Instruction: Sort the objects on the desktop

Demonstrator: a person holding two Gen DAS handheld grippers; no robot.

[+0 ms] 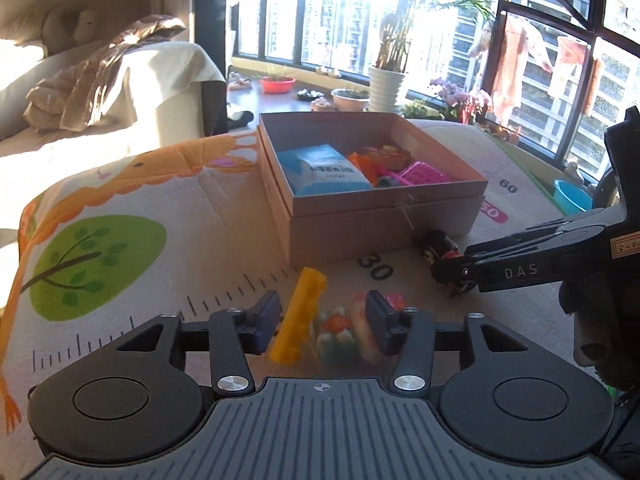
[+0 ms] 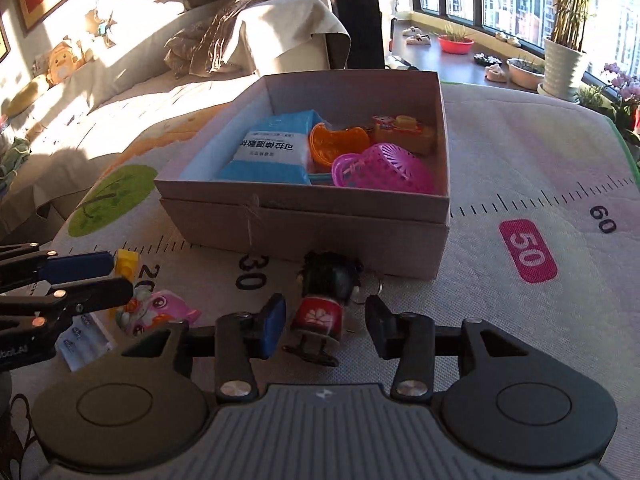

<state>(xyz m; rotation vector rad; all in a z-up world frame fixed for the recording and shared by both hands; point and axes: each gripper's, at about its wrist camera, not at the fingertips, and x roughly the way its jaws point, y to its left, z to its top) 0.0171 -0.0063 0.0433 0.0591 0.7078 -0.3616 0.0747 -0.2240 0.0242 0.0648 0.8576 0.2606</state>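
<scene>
Sorting looks partly done, judging by what lies where: the cardboard box (image 2: 304, 216) in the middle of the right wrist view already holds a blue packet (image 2: 272, 150), an orange scoop-like toy (image 2: 336, 142), a pink basket (image 2: 386, 168) and a yellowish toy (image 2: 404, 130) at its far right corner. Several things remain on the printed mat (image 2: 540, 168) in front of it: a small doll with black hair and a red body (image 2: 322, 304) at lower centre of the right wrist view, just before the box wall; a yellow block (image 1: 299, 316) and a blurred pink, white and green toy (image 1: 344, 330) at lower centre of the left wrist view; and a small white packet (image 2: 82, 340) at the lower left of the right wrist view. The right gripper (image 2: 326, 326) has its fingers apart, one on each side of the doll's red body with a gap at both sides, so nothing is clamped. The left gripper (image 1: 322, 322) is likewise parted about halfway, with the yellow block and the blurred toy lying between its fingers; the pads do not appear to press on either, though motion blur makes contact with the toy on the right side hard to rule out
</scene>
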